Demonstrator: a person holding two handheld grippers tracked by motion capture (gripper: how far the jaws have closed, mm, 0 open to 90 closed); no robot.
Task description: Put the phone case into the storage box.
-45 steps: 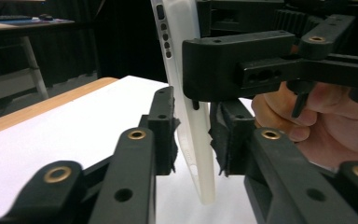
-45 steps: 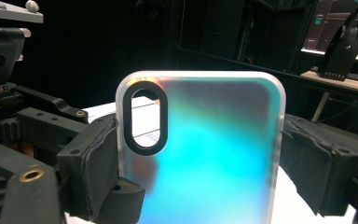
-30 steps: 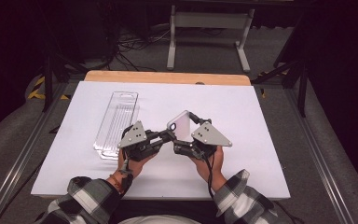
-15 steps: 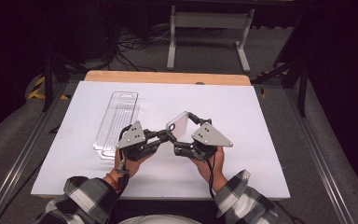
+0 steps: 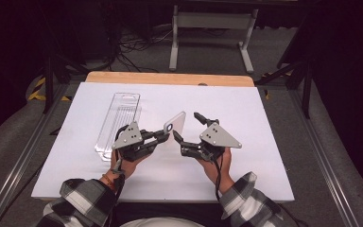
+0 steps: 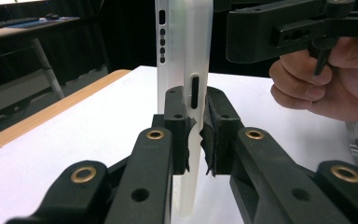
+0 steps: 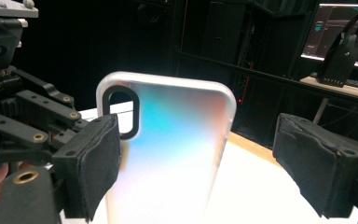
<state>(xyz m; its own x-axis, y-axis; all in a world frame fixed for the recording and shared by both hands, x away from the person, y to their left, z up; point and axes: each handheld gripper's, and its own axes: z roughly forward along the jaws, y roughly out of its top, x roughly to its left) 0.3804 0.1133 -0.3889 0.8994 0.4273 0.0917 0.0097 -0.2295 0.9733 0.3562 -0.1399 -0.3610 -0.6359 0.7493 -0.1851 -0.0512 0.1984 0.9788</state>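
The left gripper (image 5: 163, 137) was clamped on the long edge of a translucent phone case (image 5: 176, 125), holding it upright above the white table (image 5: 264, 123). The right gripper (image 5: 186, 127) stood with its jaws spread wide, one pad (image 7: 93, 163) just beside the case and the other well apart. A clear plastic package (image 5: 118, 120) lay on the table to the left

A white table (image 5: 274, 142) with a wooden far edge (image 5: 170, 78) stands on grey carpet (image 5: 340, 142). Beyond it, a grey metal stand (image 5: 210, 21) and loose cables (image 5: 137, 45) sit on the floor. The room around is dark. At the far right, a lit monitor (image 7: 342, 28) glows on a desk (image 7: 340, 86).
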